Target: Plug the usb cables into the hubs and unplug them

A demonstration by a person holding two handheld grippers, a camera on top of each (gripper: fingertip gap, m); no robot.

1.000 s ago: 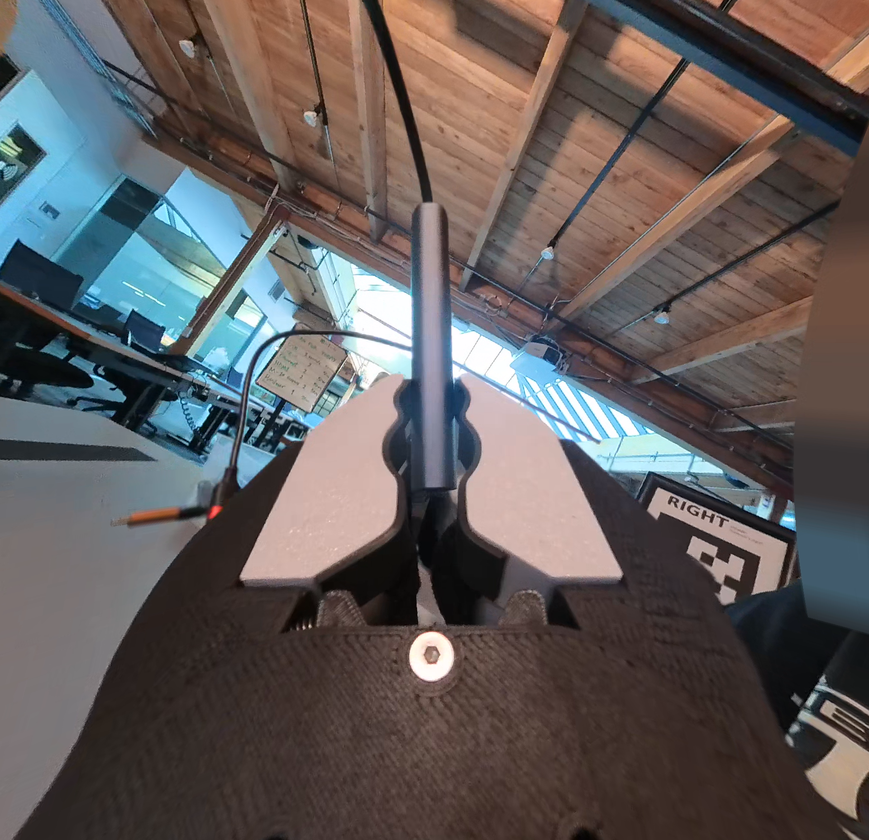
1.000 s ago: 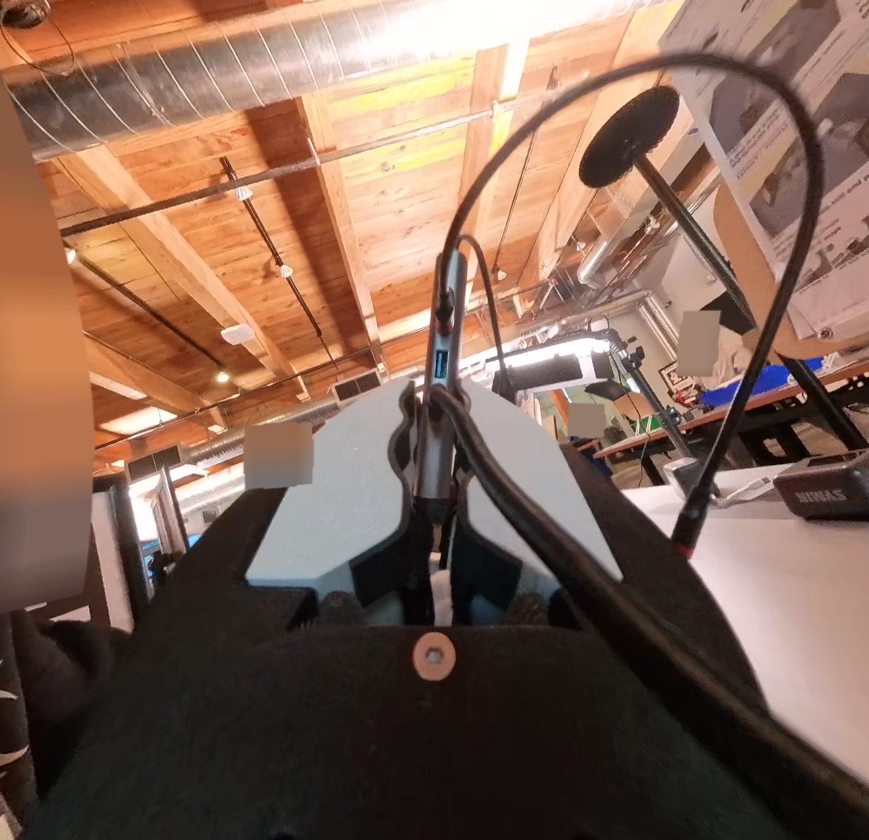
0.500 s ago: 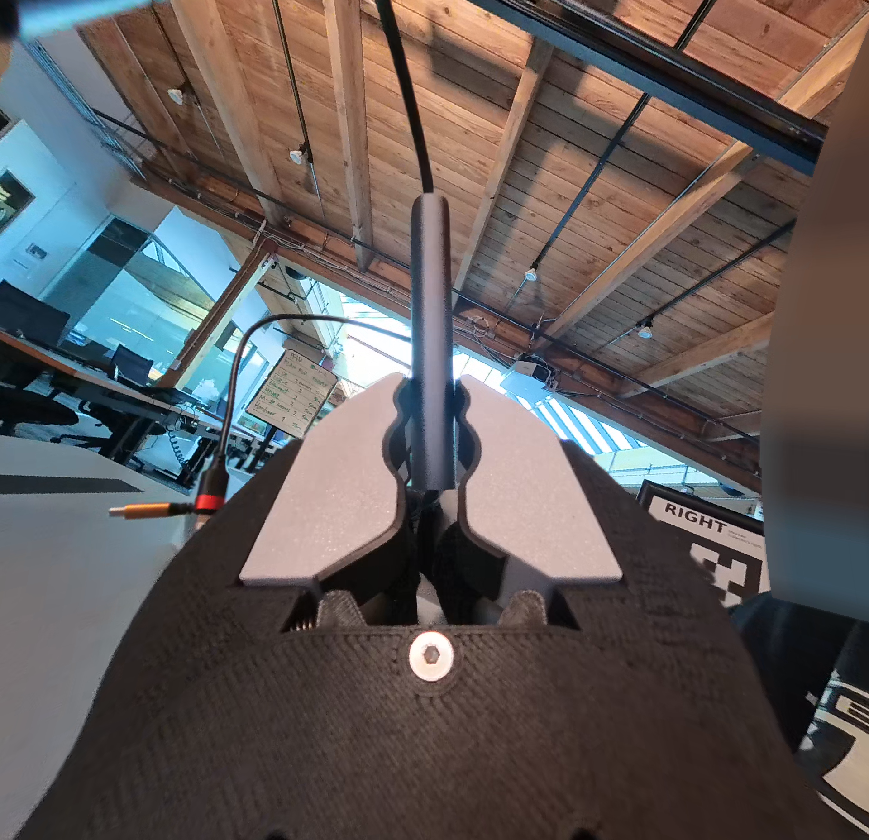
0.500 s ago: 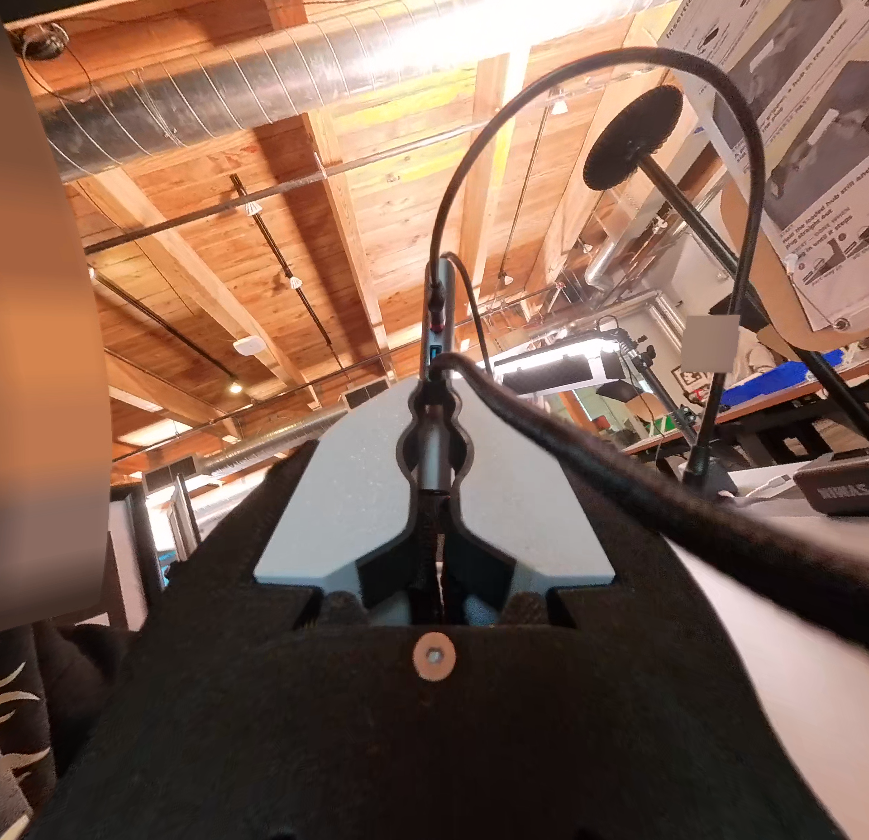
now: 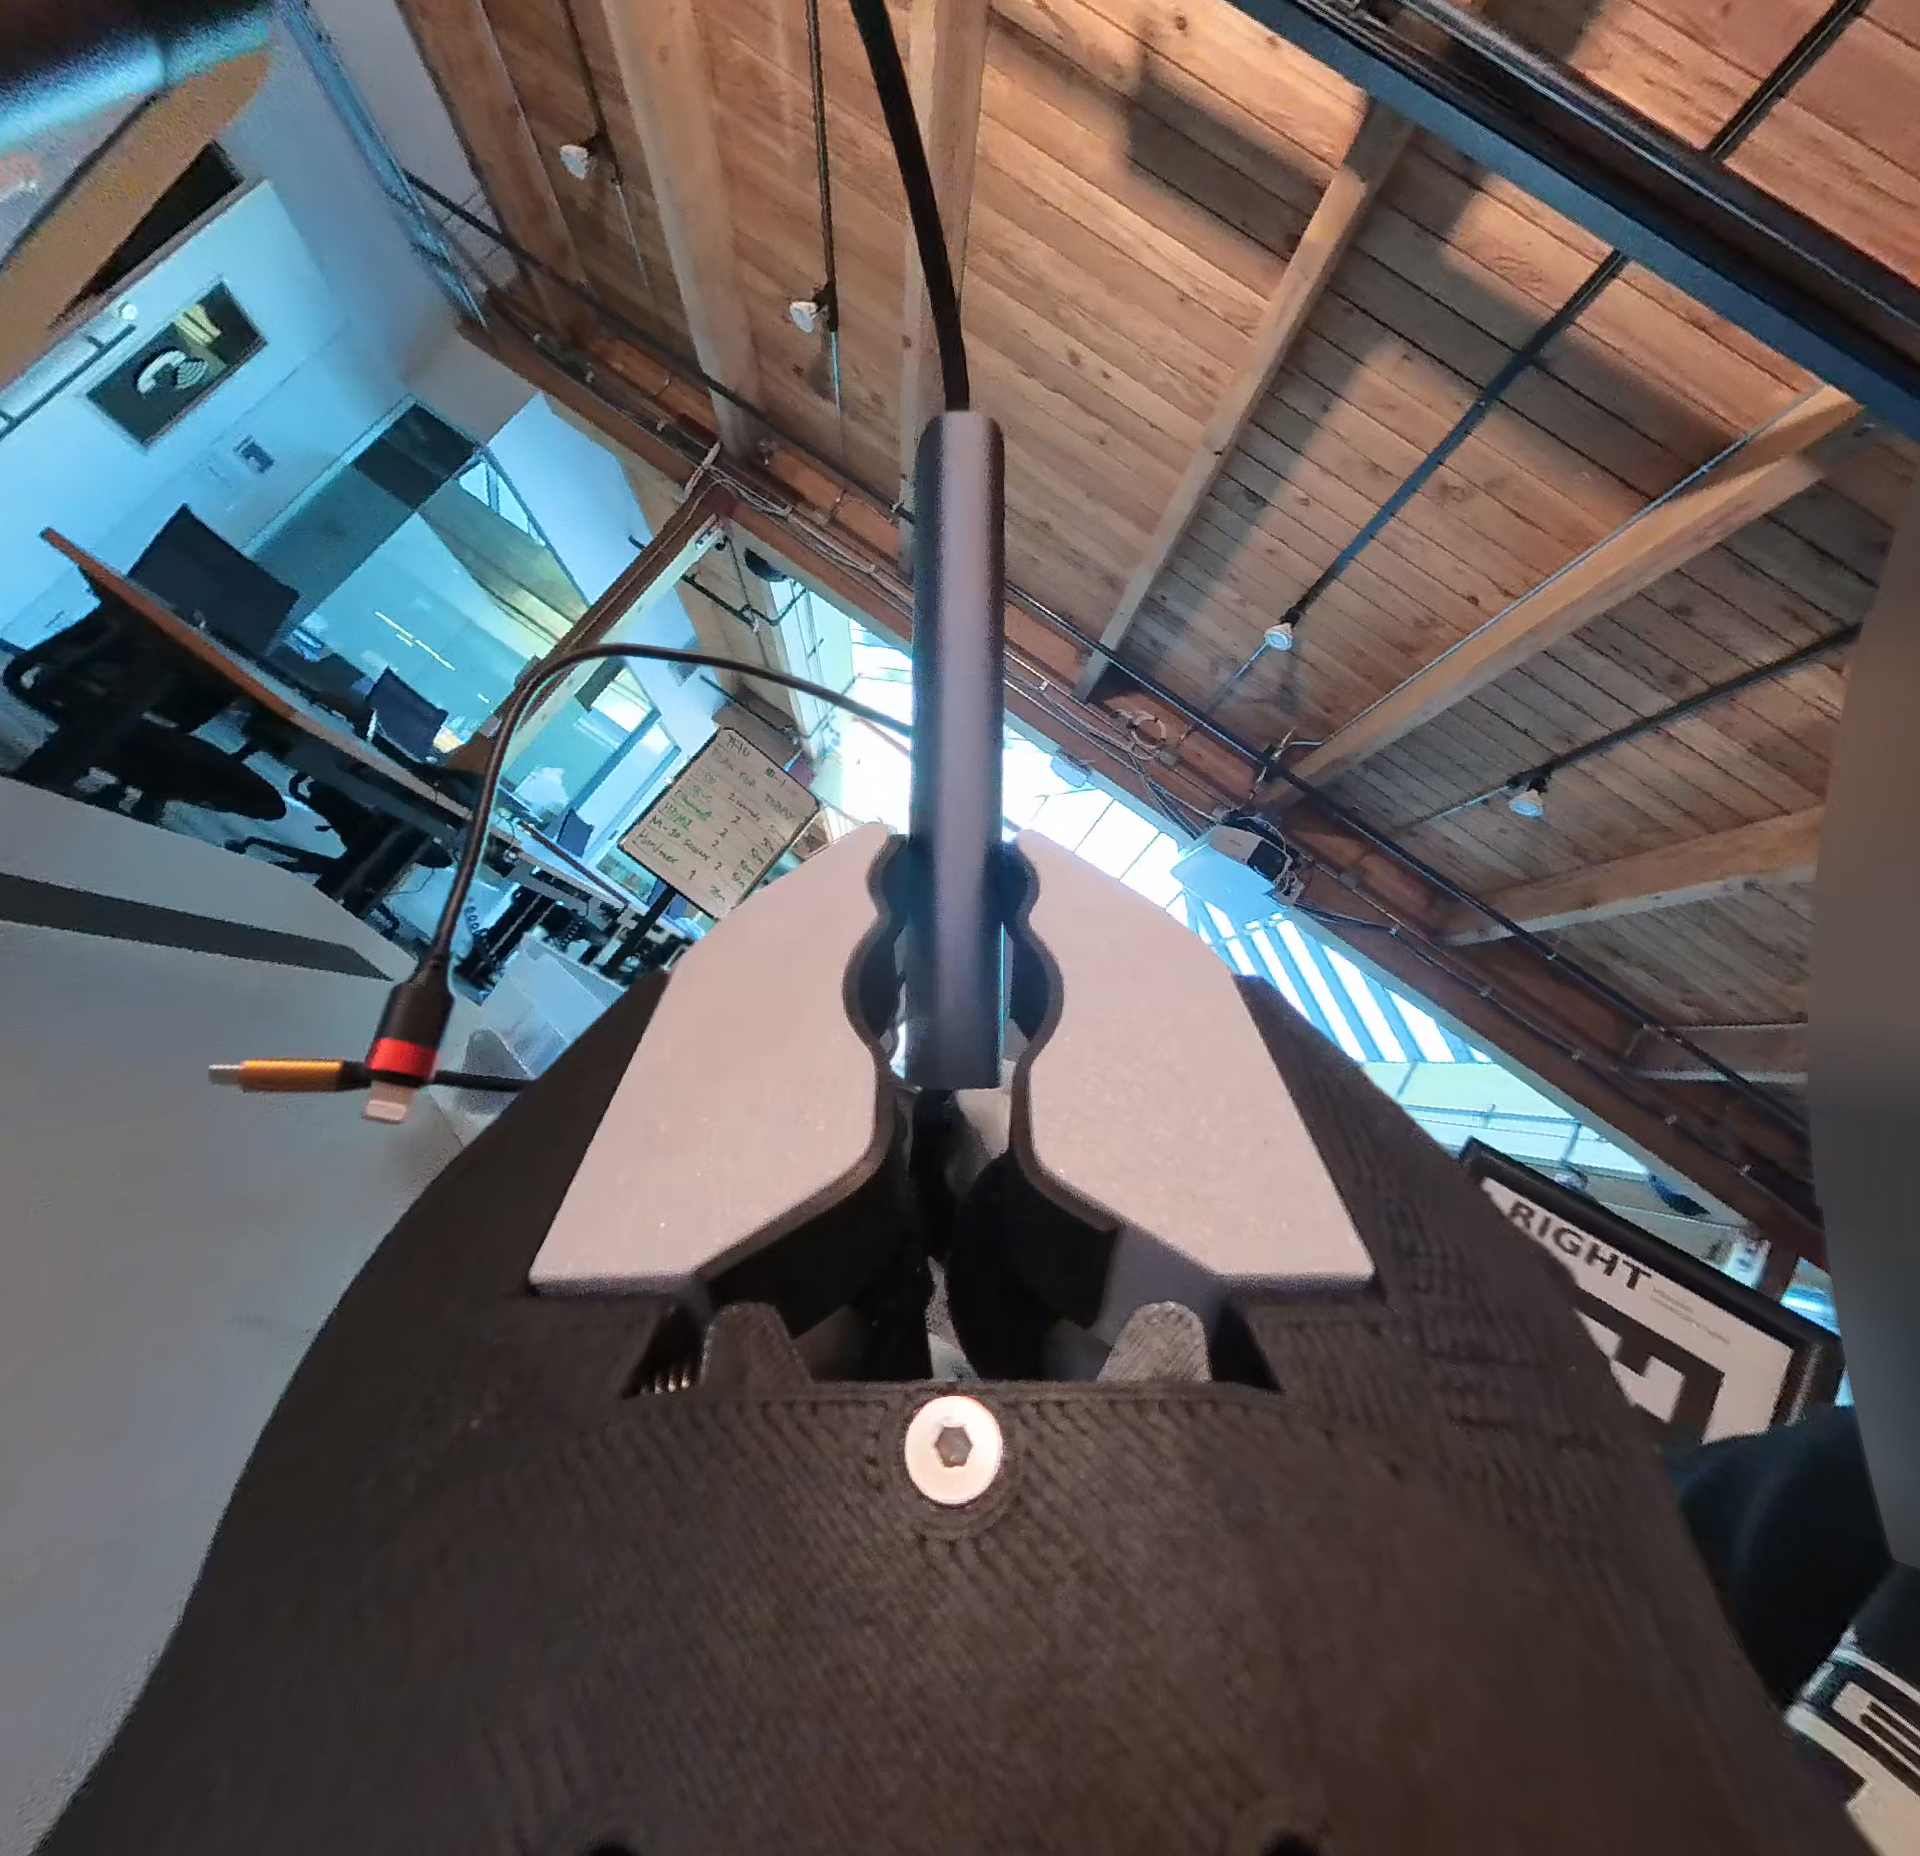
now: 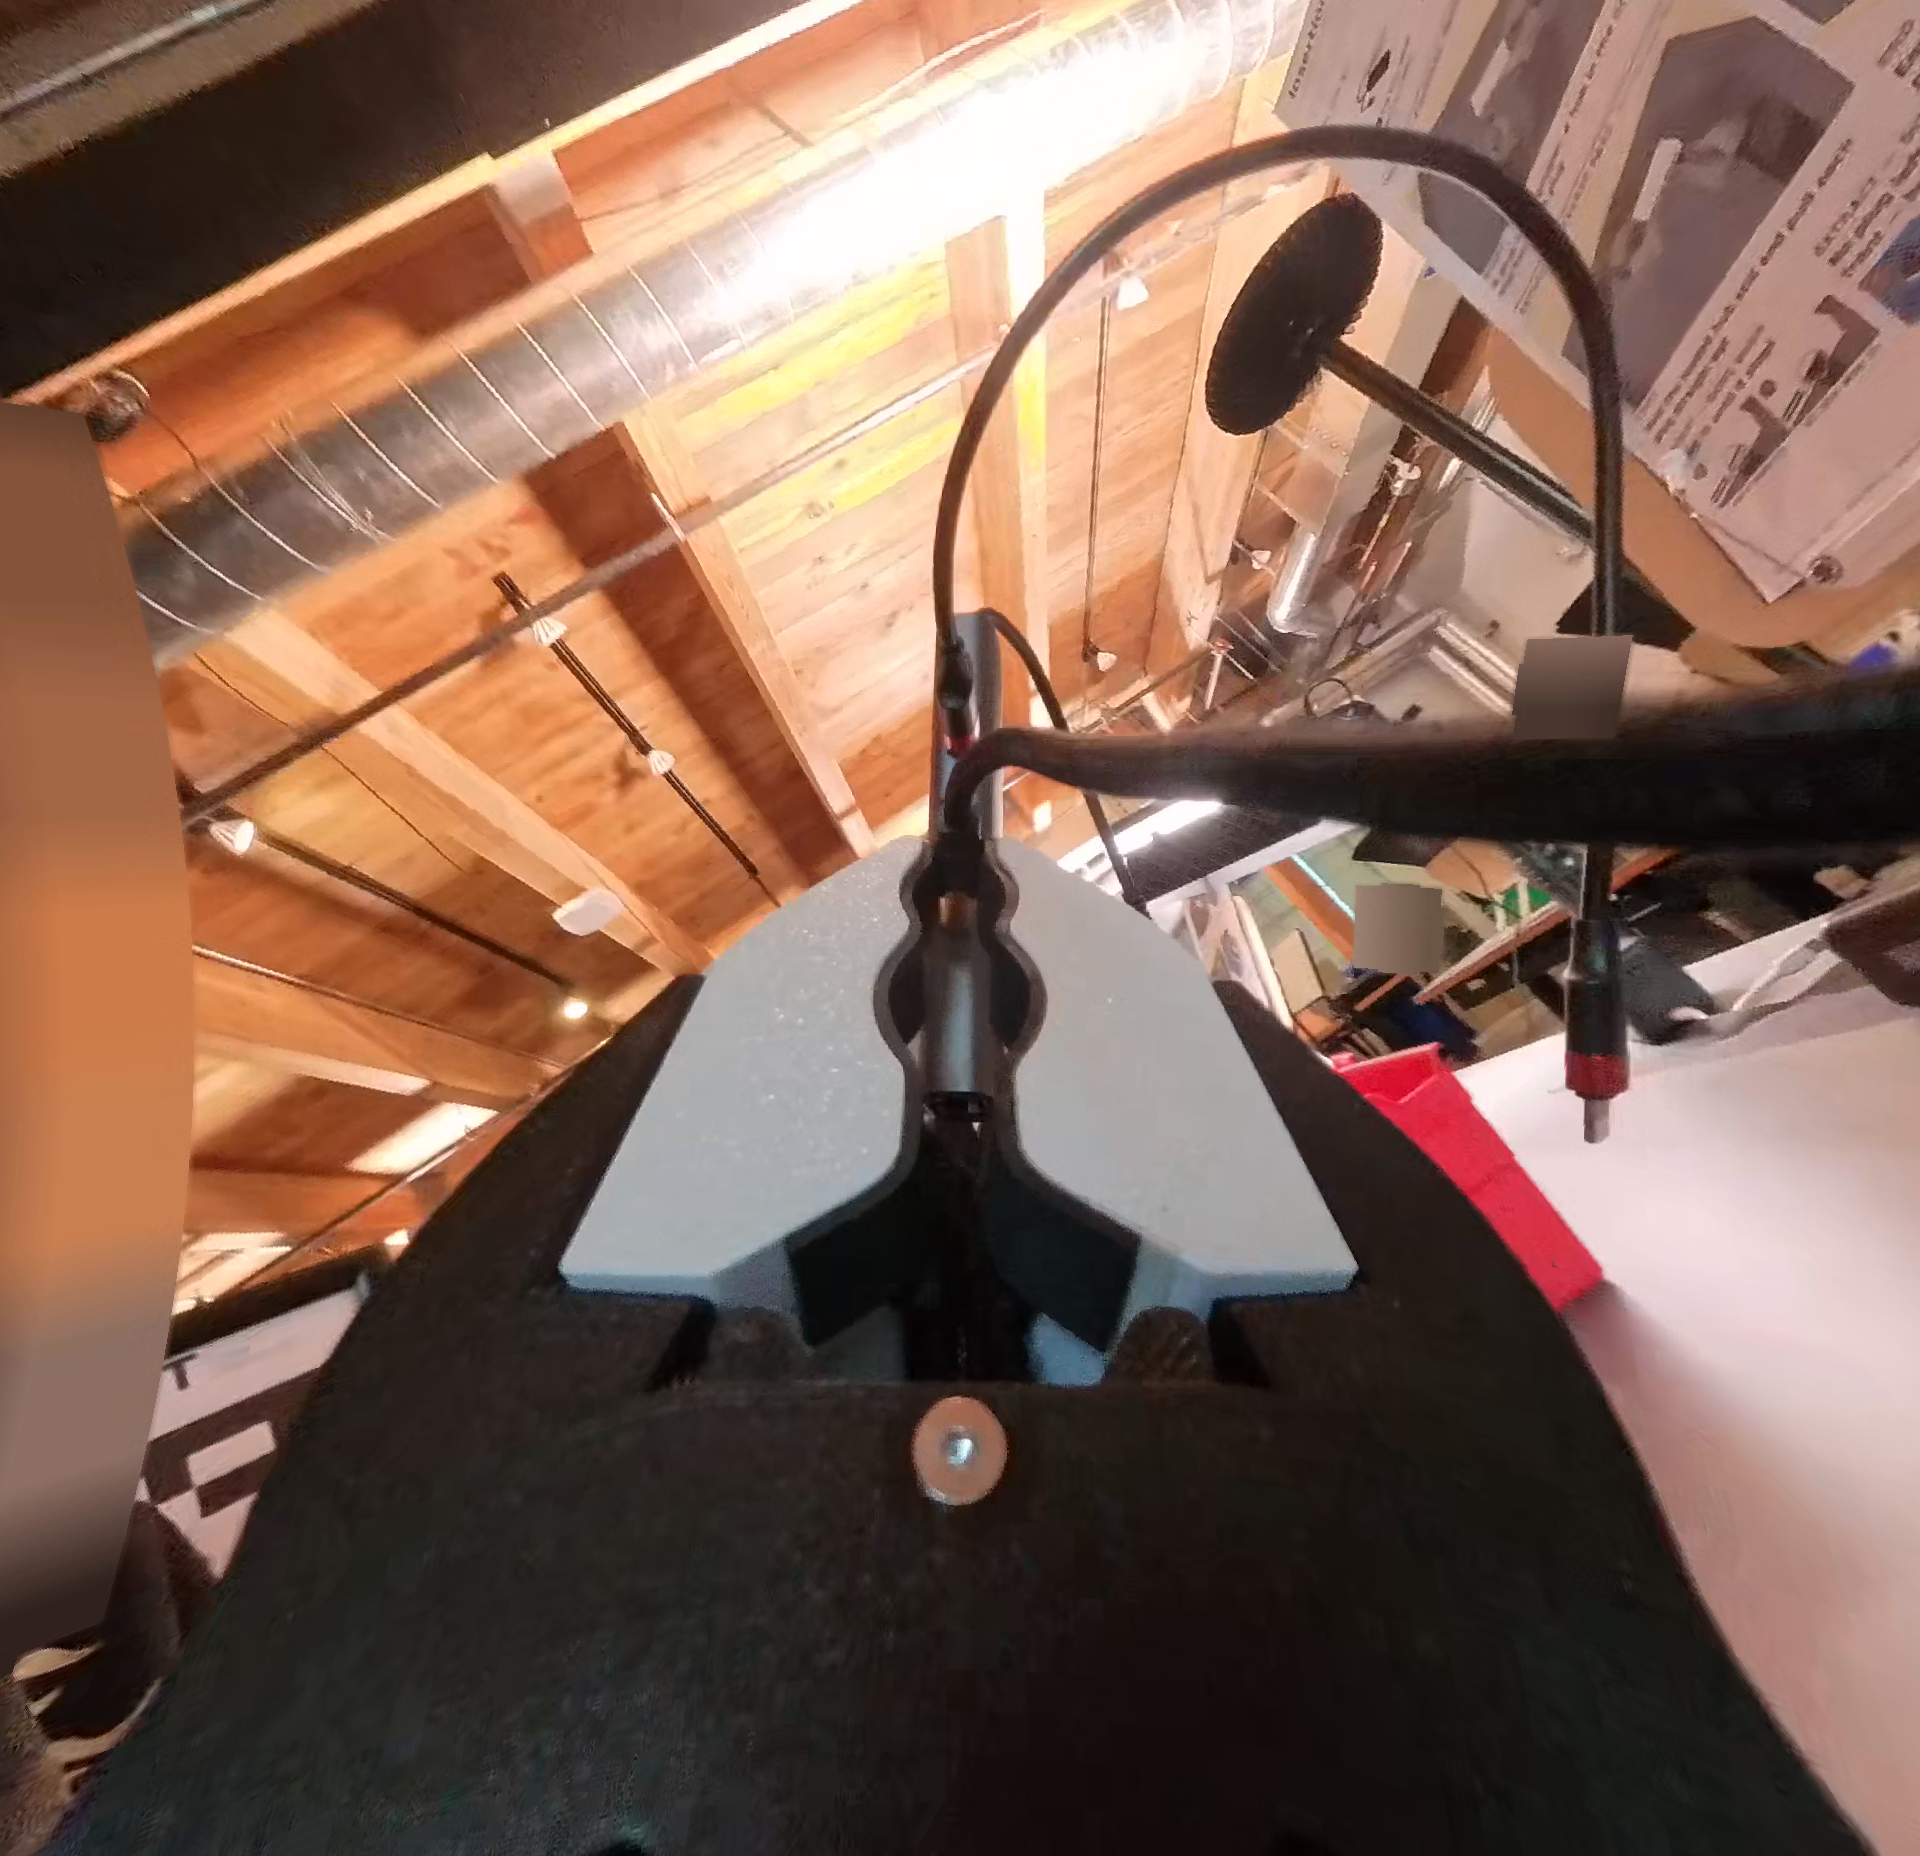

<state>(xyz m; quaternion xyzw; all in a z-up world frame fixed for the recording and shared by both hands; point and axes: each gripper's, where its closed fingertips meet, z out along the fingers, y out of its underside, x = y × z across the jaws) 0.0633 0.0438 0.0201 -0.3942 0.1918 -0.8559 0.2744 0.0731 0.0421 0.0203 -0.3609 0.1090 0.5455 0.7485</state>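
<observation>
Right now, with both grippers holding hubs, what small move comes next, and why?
Probably lower the left gripper and lay its dark hub on the white table; the right gripper also clamps a grey hub, so none can take the loose plug.

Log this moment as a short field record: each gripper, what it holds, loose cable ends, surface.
left gripper: shut on a dark grey hub, held upright toward the ceiling
left hub cable: black, leaves the hub's top end
loose plugs: orange and white tips on a red-collared thin cable, hanging over the white table
right gripper: shut on a grey hub
right hub ports: a thin black cable is plugged in near the top, arching over
dangling plug: red-collared, above the table
red bin: beside the right gripper
</observation>
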